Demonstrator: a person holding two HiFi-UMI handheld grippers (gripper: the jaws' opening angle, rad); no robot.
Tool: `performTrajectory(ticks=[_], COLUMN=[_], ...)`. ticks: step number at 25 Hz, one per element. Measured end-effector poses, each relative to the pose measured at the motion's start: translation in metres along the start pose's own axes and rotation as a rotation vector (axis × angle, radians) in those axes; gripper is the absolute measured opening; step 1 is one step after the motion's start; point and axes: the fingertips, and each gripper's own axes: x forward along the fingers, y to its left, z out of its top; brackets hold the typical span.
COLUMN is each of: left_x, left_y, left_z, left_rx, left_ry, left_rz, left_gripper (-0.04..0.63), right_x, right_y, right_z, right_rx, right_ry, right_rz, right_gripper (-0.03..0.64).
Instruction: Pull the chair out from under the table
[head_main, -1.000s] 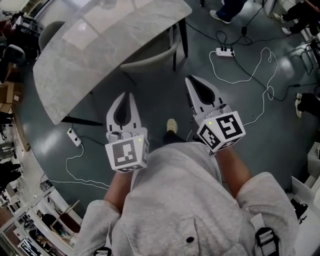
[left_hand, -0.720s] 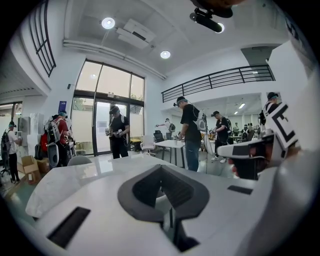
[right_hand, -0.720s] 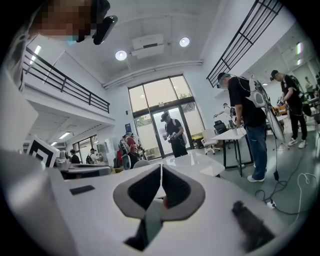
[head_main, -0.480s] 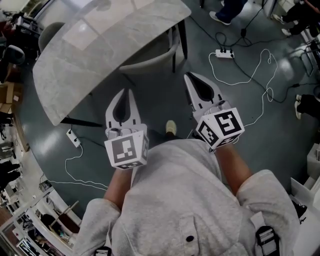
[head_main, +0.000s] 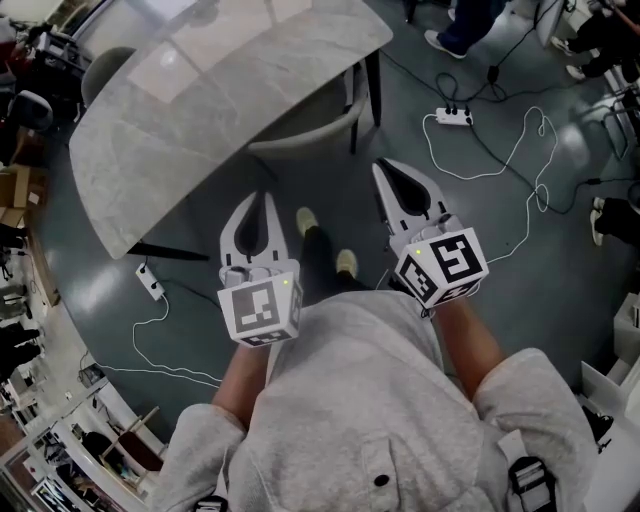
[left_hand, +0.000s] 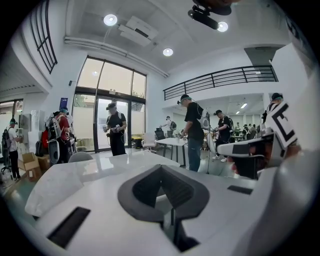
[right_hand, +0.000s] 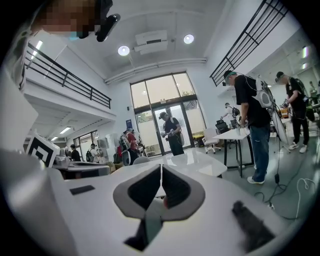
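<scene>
dark grey floor of an open hall fills the head view. chair stands tucked under the pale marble-look table. only the curved grey rim of its back shows past the table's near edge, and the seat is hidden under the top. dark legs stand just right of the rim; which are the chair's and which the table's i cannot tell.

neither gripper touches the chair. left gripper is held in front of the person's body, tips toward the table edge, near it but apart. in the left gripper view its 2 jaws lie together with nothing between them. right gripper is beside it, tips near the right end of the chair back and apart from it. in the right gripper view its 2 jaws also meet, empty. each marker cube sits just ahead of a bare forearm in a grey sleeve.

between the 2 grippers the person's front shoe and rear shoe show on the floor. further out, 1 white power strip lies right of the table and a 2nd power strip lies left of the person. a 2nd grey chair stands at the table's far side. both gripper views show standing people and glass doors beyond the table.
</scene>
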Motion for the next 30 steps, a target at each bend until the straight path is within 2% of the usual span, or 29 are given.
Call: performTrajectory(ticks=[12, 20, 24, 27, 30], left_x=[0.084, 0.129, 0.147, 0.156, 0.163], left_y=[0.033, 0.046, 0.041, 0.038, 0.032], left_z=[0.006, -0.002, -0.017, -0.037, -0.061], left_rx=[-0.014, -0.017, 0.006, 0.052, 0.103], left_ry=[0.036, 0.101, 0.167, 0.238, 0.312], left_rz=[-0.064, -0.136, -0.224, -0.311, -0.413], left_gripper=[0.014, 0.014, 0.014, 0.015, 0.016], right_x=[0.073, 0.117, 0.135, 0.148, 0.16], right_y=[-0.031, -0.049, -0.052, -0.049, -0.046], right_z=[0.002, -0.001, -0.007, -0.015, -0.038], right_rx=[-0.013, -0.03, -0.088, -0.127, -0.17], right_ry=[0.061, 0.115, 0.168, 0.216, 0.336], right_rz=[-0.052, -0.061, -0.049, -0.018, 0.057], right_gripper=[0.025, 0.025, 0.026, 0.026, 0.028])
